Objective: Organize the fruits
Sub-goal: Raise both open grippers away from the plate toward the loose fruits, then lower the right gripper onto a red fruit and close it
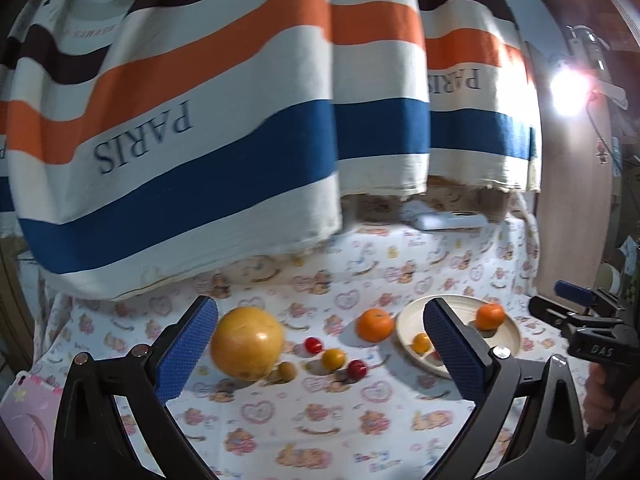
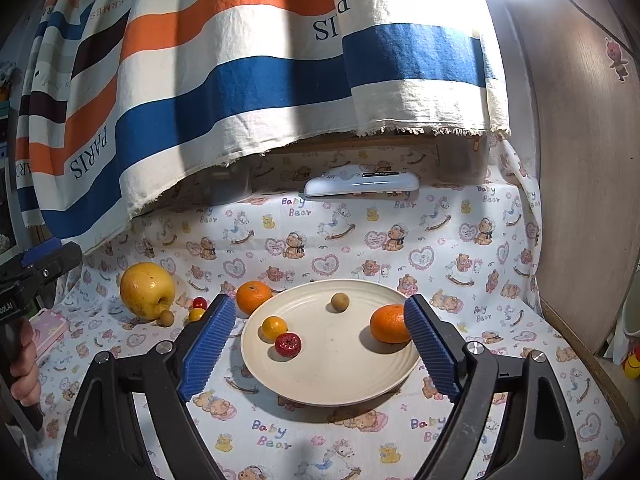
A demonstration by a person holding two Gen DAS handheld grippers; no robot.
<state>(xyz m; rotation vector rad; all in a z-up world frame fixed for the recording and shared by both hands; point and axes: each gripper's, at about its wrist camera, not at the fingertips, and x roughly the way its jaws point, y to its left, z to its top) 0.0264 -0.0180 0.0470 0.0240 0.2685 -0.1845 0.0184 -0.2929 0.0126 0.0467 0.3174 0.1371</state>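
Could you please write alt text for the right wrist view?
A cream plate on a bear-print cloth holds an orange, a small yellow fruit, a red fruit and a brown one, framed by the open right gripper. A large yellow fruit lies left, off the plate.
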